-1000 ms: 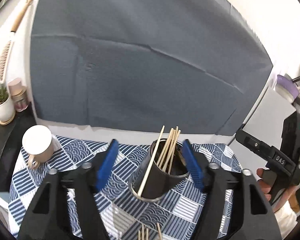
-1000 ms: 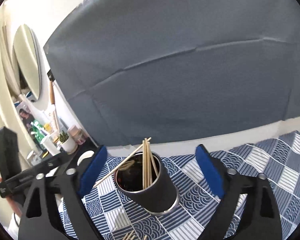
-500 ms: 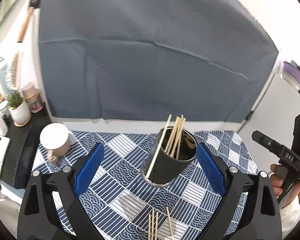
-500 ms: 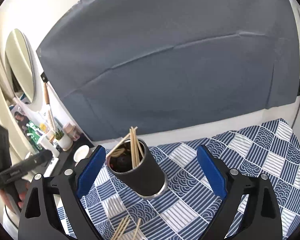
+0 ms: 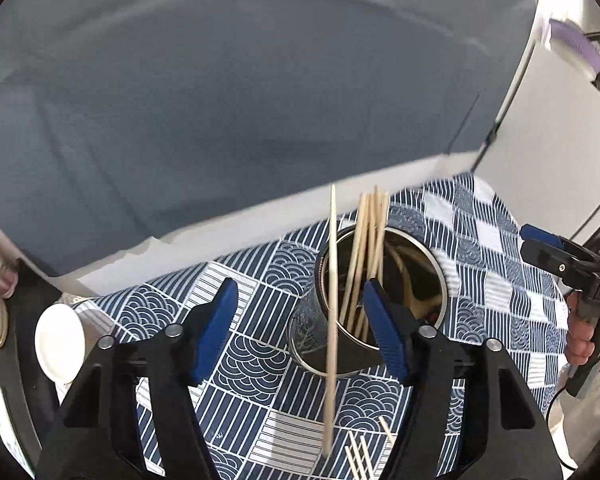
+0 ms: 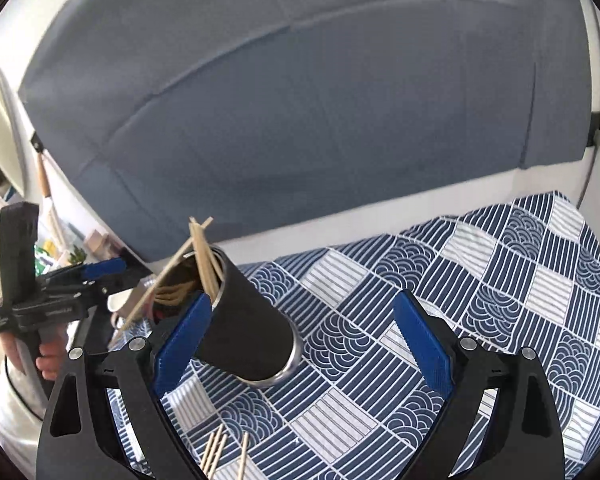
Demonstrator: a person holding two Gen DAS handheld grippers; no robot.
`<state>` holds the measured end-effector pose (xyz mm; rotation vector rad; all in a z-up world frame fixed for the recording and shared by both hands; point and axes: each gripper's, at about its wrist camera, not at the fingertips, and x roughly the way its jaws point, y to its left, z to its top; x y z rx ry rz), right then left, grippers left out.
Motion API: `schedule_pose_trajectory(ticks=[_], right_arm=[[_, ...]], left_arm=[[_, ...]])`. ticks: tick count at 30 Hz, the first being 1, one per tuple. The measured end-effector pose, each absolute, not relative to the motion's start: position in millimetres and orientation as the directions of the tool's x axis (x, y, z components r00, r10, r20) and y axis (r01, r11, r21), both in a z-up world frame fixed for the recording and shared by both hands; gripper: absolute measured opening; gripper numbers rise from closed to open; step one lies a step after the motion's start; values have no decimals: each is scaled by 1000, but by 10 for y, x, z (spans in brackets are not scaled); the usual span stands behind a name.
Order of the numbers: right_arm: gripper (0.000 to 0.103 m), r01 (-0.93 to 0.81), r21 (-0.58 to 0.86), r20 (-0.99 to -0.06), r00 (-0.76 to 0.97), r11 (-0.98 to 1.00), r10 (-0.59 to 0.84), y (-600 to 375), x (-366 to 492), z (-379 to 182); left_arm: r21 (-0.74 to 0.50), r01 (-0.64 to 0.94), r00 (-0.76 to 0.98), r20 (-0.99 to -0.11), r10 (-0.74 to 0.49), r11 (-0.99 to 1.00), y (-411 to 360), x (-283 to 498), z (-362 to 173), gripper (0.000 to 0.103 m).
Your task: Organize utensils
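Legibly, "DAS" on right gripper (image 5: 572, 268)

black cup (image 6: 244, 332) | navy-white patterned tablecloth (image 6: 480, 280) | tan sticks (image 5: 364, 248) | grey backdrop (image 6: 300, 100)

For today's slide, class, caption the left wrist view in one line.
Open left gripper hovers before a dark cup of wooden sticks on a blue patterned cloth, loose sticks lying nearby.

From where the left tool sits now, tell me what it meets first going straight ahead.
Most likely the dark metal cup holding chopsticks; the left tool points at its near wall, though depth is hard to judge.
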<state>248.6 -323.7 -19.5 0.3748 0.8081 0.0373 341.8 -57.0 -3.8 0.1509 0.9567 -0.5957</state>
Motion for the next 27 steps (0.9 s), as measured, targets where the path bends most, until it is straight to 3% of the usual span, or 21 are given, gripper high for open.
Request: schedule_pose_trajectory(ticks=[1,6,9,11,12,13,15,16,21,27], right_arm=[[88,114,342,-704,689,933,174,-3230,2517,-245],[85,114,340,-717,674,933,179,-3181,2606,-383],[70,98,341,-728,656,935,197,-3152,2649,-451],[56,93,330,-734,651,939,193,-3135,2657,-483],[49,91,326,-735,650,941,192,-3129,2656,-491],[35,90,320,-739,647,943,189,-3120,2659,-504],[18,82,306,-750,635,949,187,-3099,2671,-535],[14,79,296,-754,631,952,182,-3086,2670,-549],[11,45,257,-755,633,965,171,-3000,2616,-524],[11,44,256,-755,633,966,172,-3048,2558,-473]], left_arm=[[-150,542,410,-812,-415,827,-587,3484,-83,53],[-159,563,374,-827,-421,811,-681,3648,-164,53],[-134,581,367,-837,-406,803,-760,3687,-197,52],[-135,592,351,-845,-404,795,-818,3701,-206,45],[-136,598,339,-850,-403,790,-843,3699,-219,38],[-134,602,333,-854,-400,787,-874,3701,-225,32],[-126,608,329,-859,-393,784,-902,3687,-232,26],[-123,609,330,-859,-392,784,-905,3682,-231,22],[-138,610,322,-856,-404,780,-882,3628,-157,8],[-161,562,324,-859,-395,811,-784,3591,-113,7]])
